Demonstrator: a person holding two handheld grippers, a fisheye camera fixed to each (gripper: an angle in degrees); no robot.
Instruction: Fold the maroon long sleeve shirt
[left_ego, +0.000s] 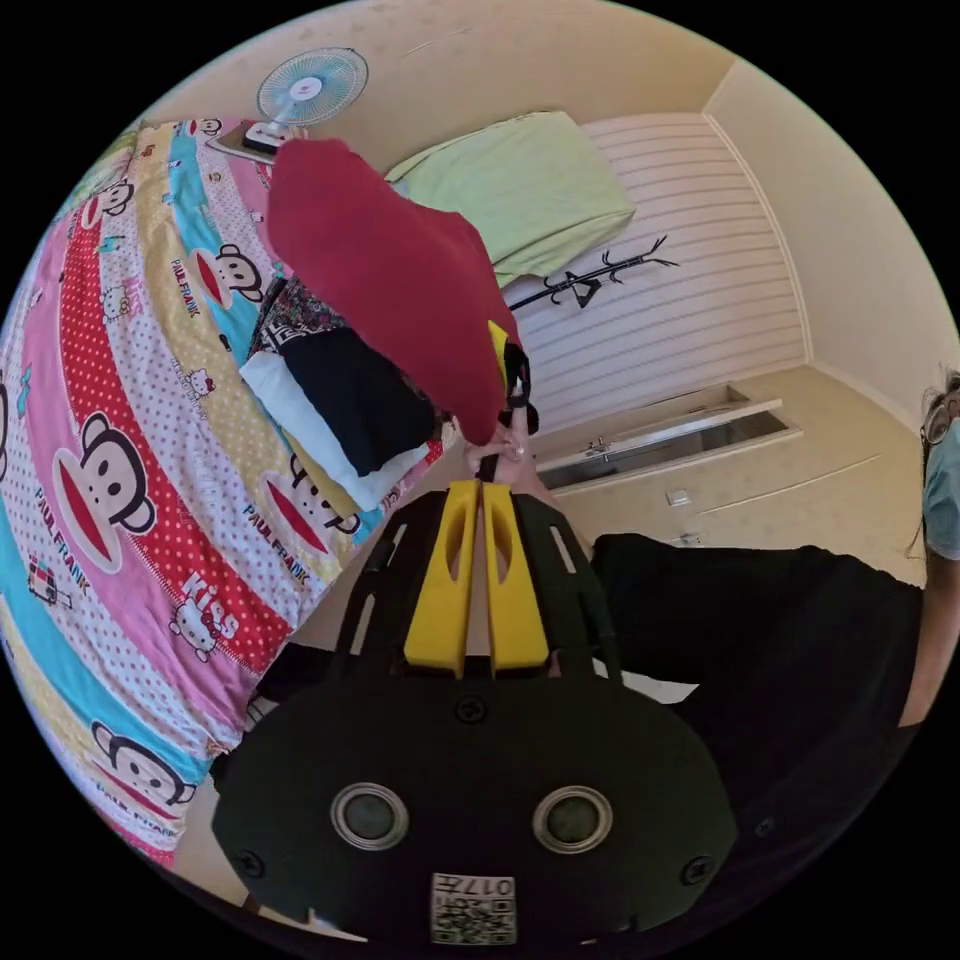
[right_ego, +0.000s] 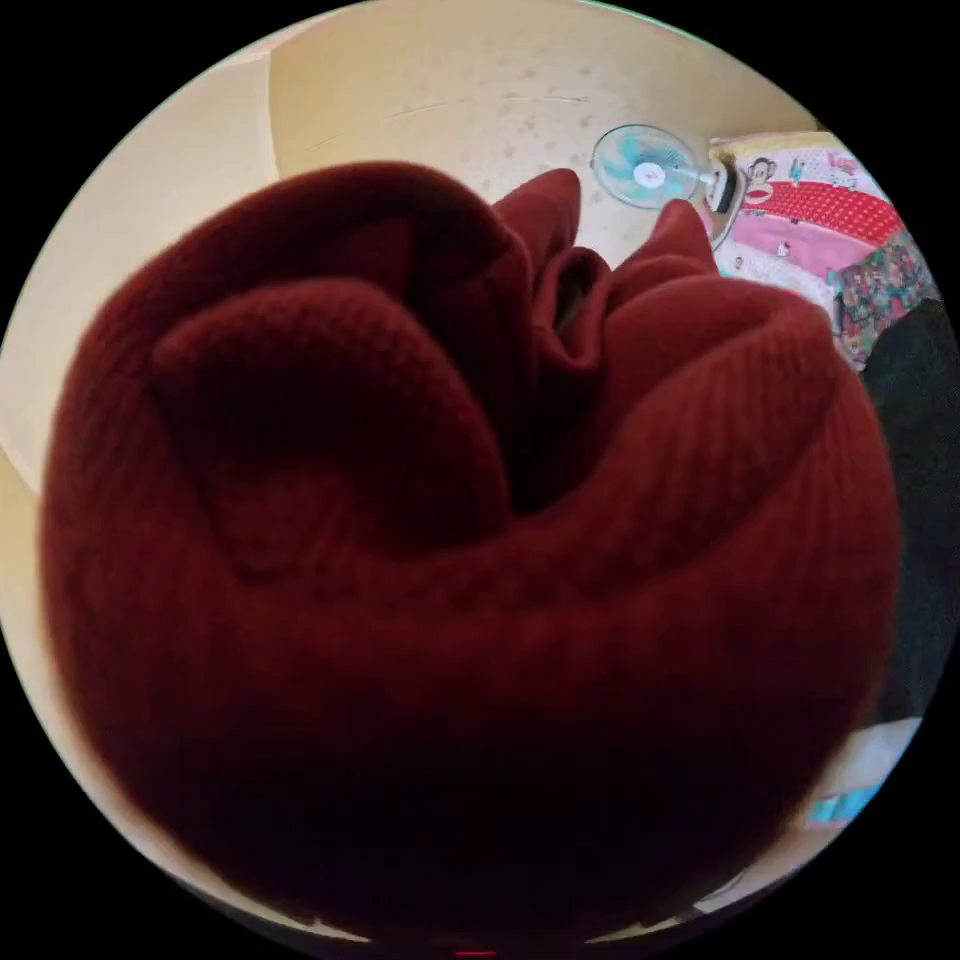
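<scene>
1. The left gripper has its yellow jaws pressed together with nothing seen between them; leave it free for a corner.
2. The shirt hangs bunched in the air above the bed, carried by the right gripper, whose jaw state I cannot tell.
3. In the right gripper view the shirt drapes over the camera in thick knit folds, so judge placement from the left gripper view.
4. I'd lay it on a bare stretch of bedspread, away from the stack of folded clothes.
5. Spread it flat, sleeves out, before any fold.
</scene>
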